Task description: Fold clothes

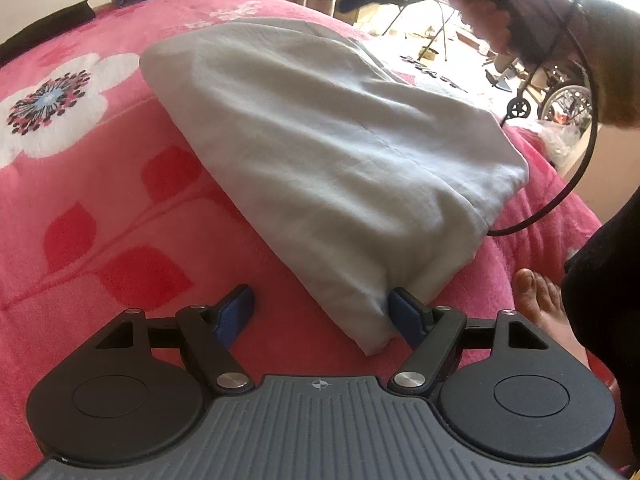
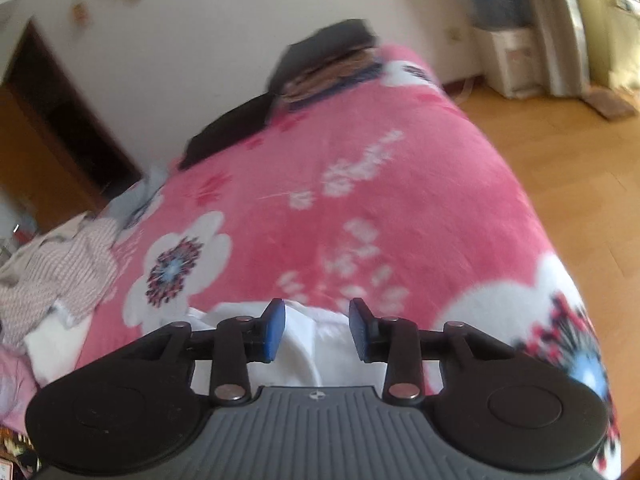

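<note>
Both claws gape: left claw (image 1: 320, 316) beside folded grey garment (image 1: 320, 152), right claw (image 2: 317, 330) over white cloth (image 2: 304, 344).

Bright daylight; upper right of left wrist view blown out. Right wrist view motion-blurred throughout. Strong fisheye bending at edges, dark corners.

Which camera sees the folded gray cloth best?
The left wrist view: the folded gray cloth lies whole across the pink blanket. The right wrist view shows only a white bit of fabric, maybe the same cloth, behind the claw.
</note>
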